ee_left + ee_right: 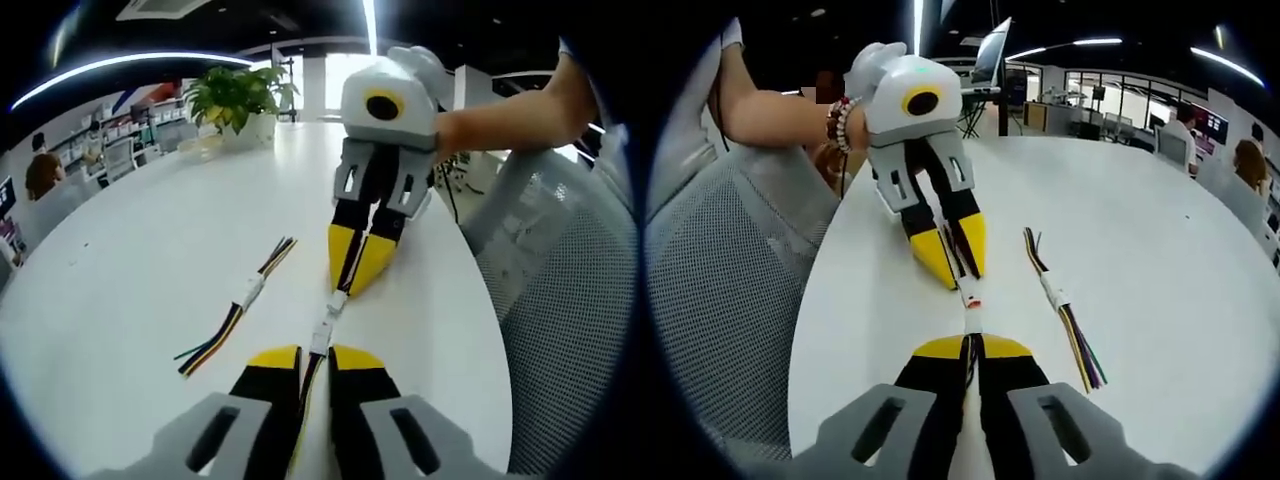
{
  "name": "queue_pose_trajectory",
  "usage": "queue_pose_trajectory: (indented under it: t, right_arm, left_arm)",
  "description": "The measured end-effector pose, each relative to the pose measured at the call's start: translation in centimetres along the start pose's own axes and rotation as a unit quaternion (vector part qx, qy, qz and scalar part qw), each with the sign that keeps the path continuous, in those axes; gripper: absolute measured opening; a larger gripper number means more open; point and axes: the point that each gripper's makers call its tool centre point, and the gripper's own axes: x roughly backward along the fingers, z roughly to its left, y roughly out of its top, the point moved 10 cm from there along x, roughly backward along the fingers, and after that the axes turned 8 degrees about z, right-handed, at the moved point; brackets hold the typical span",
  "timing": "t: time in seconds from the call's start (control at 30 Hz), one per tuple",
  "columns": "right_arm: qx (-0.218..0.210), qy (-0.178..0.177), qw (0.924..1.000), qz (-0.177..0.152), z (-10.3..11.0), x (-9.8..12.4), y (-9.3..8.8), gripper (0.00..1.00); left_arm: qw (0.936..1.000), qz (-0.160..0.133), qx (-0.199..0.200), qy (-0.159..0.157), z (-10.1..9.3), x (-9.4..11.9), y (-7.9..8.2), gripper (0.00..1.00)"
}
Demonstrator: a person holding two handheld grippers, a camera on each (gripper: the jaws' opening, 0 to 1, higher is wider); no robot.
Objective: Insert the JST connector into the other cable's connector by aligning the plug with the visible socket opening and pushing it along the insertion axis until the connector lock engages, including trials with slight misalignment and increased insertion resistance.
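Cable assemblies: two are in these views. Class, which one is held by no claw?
The joined cable assembly lying loose on the white table, beside the claws. The other cable pair is stretched between the left claw and right claw.

The left yellow-tipped black two-jaw gripper [316,357] and the right one [973,347] face each other tip to tip — jaws of both pressed nearly together. A bare forearm [510,115] reaches behind the right; a beaded wrist [837,120] behind the left.
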Motion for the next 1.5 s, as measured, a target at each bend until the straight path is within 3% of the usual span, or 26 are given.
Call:
queue_pose_trajectory:
  t: [0.4,0.6,0.67,1.0,1.13,1.5]
  right_arm:
    - [0.009,0.0,1.0,0.001,0.4,-0.6,0.3,0.1]
    - [0.027,0.0,0.9996,0.002,0.5,-0.8,0.6,0.05]
    - [0.031,0.001,0.9995,0.004,0.6,-0.7,0.6,0.05]
    - [0.028,-0.014,0.9995,-0.007,0.1,0.4,0.9,0.04]
    - [0.043,-0.013,0.999,0.004,0.3,0.3,1.2,0.04]
    - [0.056,-0.013,0.9982,0.018,0.4,-0.1,1.4,0.04]
  left_arm:
    - [0.9999,-0.01,-0.009,-0.001,-0.2,-0.1,0.0,0.02]
    - [0.9997,-0.024,-0.011,-0.001,-0.3,-0.2,-0.3,0.01]
    - [0.9995,-0.029,0.014,-0.006,-0.3,-0.3,-0.3,0.01]
    - [0.999,-0.012,0.029,-0.031,-0.4,-0.3,0.0,0.01]
    - [0.9984,-0.019,0.044,-0.03,-0.2,-0.2,0.2,0.01]
    - [0.9992,-0.017,0.031,-0.02,-0.3,0.1,0.4,0.01]
